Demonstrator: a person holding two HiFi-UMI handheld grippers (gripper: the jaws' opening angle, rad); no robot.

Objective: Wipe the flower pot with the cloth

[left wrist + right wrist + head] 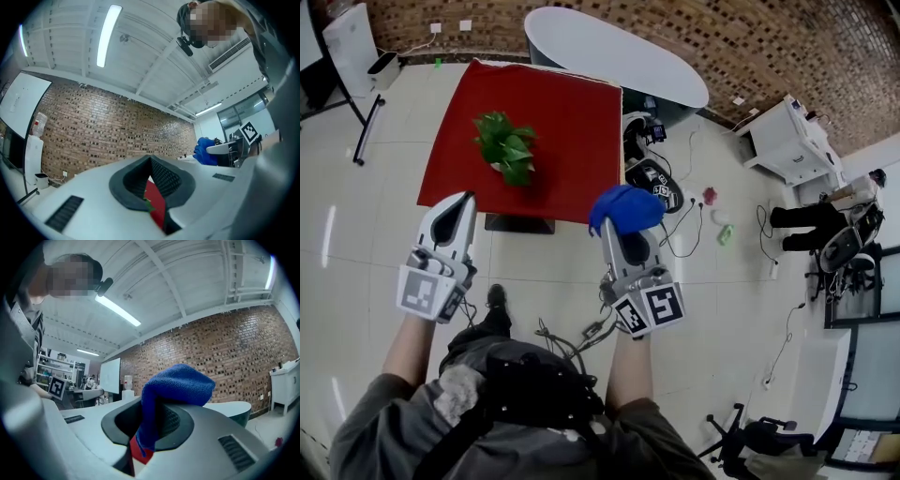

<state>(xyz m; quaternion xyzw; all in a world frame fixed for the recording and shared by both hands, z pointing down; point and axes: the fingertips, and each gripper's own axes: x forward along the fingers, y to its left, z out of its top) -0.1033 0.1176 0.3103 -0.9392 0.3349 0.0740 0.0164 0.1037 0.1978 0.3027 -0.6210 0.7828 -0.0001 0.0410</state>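
Brick wall (787,47) runs along the top, pale tiled floor (375,234) spreads below; red table (572,122) sits upper centre, white oval table (609,47) beyond.

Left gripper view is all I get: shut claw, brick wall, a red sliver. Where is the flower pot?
Observer: The potted plant stands on the red table, ahead of the left claw and slightly to its right.
Operator: Is the cloth properly clamped?
Observer: Yes. The right claw is shut on the blue cloth, which bunches above its jaws.
Operator: Anything touching the plant?
Observer: No. Head view shows both claws apart from it.
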